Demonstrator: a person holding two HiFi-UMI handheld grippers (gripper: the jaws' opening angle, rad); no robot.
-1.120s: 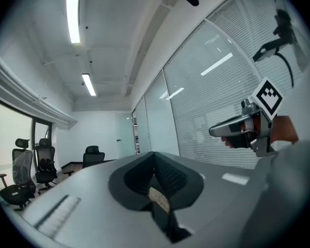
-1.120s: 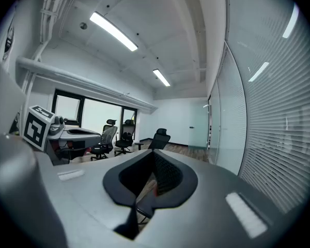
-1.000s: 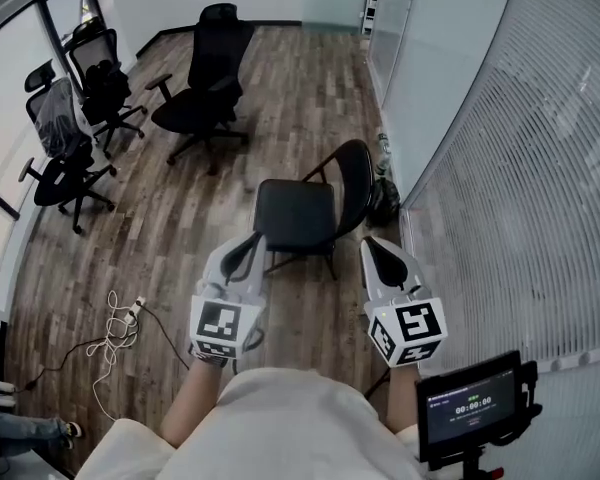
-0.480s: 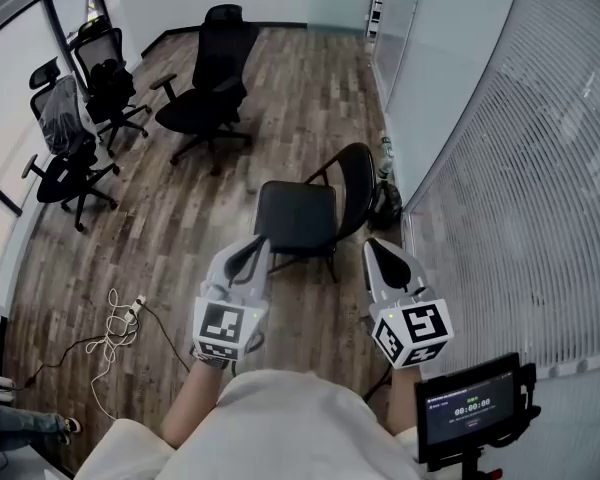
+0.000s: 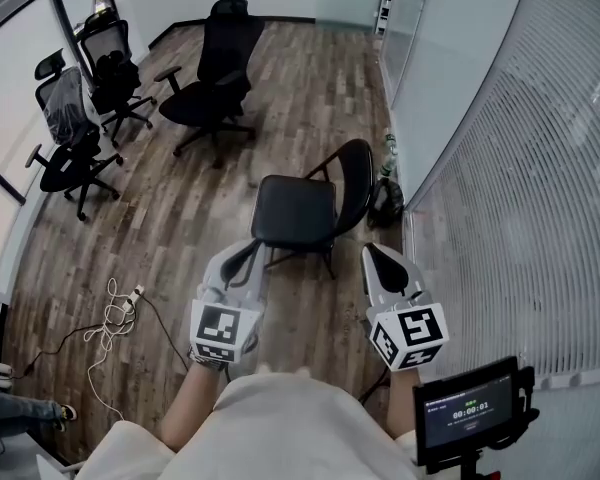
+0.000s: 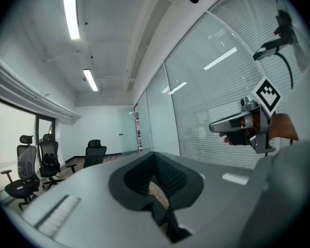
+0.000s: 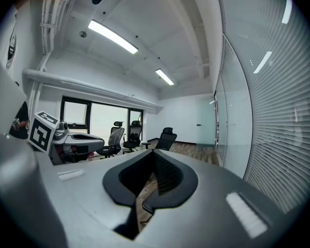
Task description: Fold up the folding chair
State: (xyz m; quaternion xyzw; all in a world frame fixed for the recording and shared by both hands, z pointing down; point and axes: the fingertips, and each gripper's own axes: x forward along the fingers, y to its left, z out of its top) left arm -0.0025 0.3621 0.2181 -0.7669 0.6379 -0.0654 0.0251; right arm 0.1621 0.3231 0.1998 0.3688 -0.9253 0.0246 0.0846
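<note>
Your left gripper (image 5: 245, 260) and right gripper (image 5: 382, 260) are both closed on nothing. The folding chair (image 5: 294, 211) stands unfolded just ahead of their tips, untouched.

From above the person's head, one camera looks steeply down on the folding chair (image 5: 295, 211) just ahead, with the left gripper (image 5: 248, 253) and right gripper (image 5: 375, 256) close below. Each gripper's camera sits low behind its own jaws, facing level along the room. All three views share the black office chairs (image 5: 215, 83).
</note>
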